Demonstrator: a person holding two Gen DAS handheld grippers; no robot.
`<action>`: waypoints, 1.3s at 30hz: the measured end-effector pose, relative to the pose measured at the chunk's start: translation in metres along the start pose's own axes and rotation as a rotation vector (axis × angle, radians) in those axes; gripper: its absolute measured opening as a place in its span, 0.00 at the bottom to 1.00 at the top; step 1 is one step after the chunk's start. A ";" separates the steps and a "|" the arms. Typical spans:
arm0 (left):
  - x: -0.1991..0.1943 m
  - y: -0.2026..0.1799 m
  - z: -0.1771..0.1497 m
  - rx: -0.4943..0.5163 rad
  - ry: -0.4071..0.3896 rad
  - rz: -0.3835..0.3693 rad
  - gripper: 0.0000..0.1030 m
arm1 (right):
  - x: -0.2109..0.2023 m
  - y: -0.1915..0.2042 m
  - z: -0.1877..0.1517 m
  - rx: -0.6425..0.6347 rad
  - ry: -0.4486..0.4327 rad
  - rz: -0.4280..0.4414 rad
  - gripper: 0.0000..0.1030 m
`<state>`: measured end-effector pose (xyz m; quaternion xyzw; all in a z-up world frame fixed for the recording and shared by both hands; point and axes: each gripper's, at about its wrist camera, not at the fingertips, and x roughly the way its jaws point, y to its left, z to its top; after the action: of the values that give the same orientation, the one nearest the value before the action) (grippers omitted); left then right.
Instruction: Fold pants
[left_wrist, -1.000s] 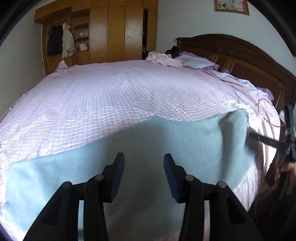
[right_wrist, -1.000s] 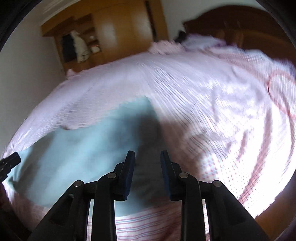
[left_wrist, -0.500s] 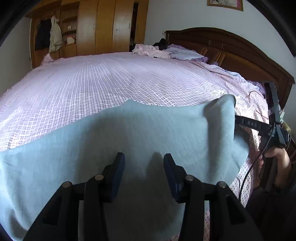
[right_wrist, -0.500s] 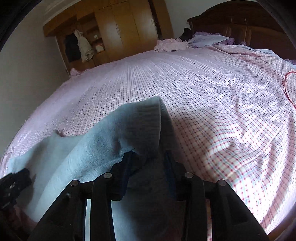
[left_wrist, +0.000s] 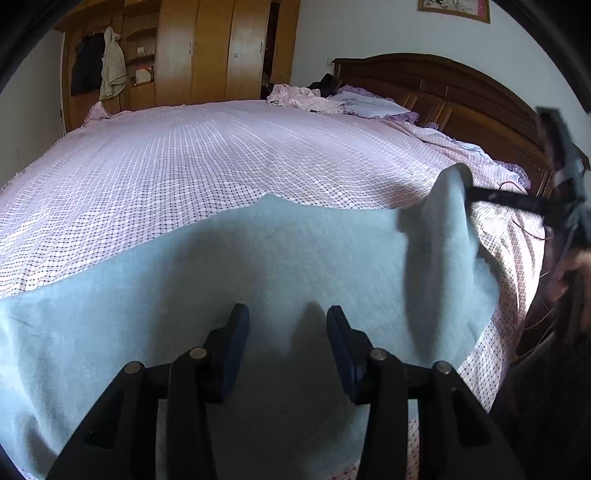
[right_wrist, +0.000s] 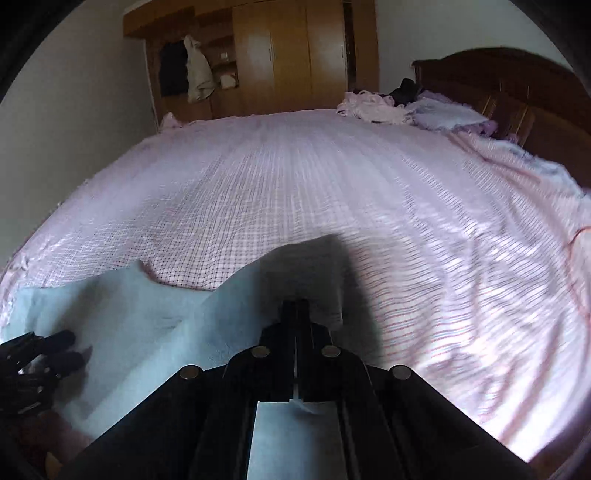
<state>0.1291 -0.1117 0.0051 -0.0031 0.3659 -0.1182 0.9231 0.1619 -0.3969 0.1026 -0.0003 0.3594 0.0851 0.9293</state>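
The pants (left_wrist: 258, 266) lie along the near edge of the bed (left_wrist: 221, 158), their long axis running side to side across the left wrist view, one end at the far left, the other at the right by the headboard (left_wrist: 480, 99) side. They are pale blue-grey, soft and slightly fuzzy, with no pattern, and mostly flat against the pink checked bedspread. A notch shows in their far edge.

The right hand-held gripper (right_wrist: 297, 306) is clenched on the right end of the pants, its two black fingers pressed together with cloth between them. That end stands up off the bed as a peaked fold, seen from the left wrist camera as a raised corner (left_wrist: 448, 206) with the black gripper reaching in from the right.

The left hand-held gripper (left_wrist: 288, 332) hangs over the middle of the pants, its blue-padded fingers (left_wrist: 236, 339) apart with nothing between them, released.

At the far side of the room stands a wooden wardrobe (left_wrist: 207, 51), and crumpled pink laundry (left_wrist: 299, 98) sits near a pillow (left_wrist: 369, 105).
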 end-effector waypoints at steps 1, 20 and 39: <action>-0.001 0.001 0.000 0.002 -0.001 0.003 0.44 | -0.007 -0.005 -0.002 0.007 0.007 0.000 0.00; -0.018 0.004 -0.019 0.023 0.041 0.020 0.45 | 0.009 -0.063 -0.073 0.059 0.259 -0.150 0.00; -0.022 0.008 -0.027 0.037 0.040 0.050 0.47 | -0.004 -0.078 -0.087 0.411 0.155 0.124 0.00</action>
<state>0.0969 -0.0974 -0.0010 0.0255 0.3819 -0.1021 0.9182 0.1132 -0.4795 0.0363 0.2045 0.4386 0.0669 0.8725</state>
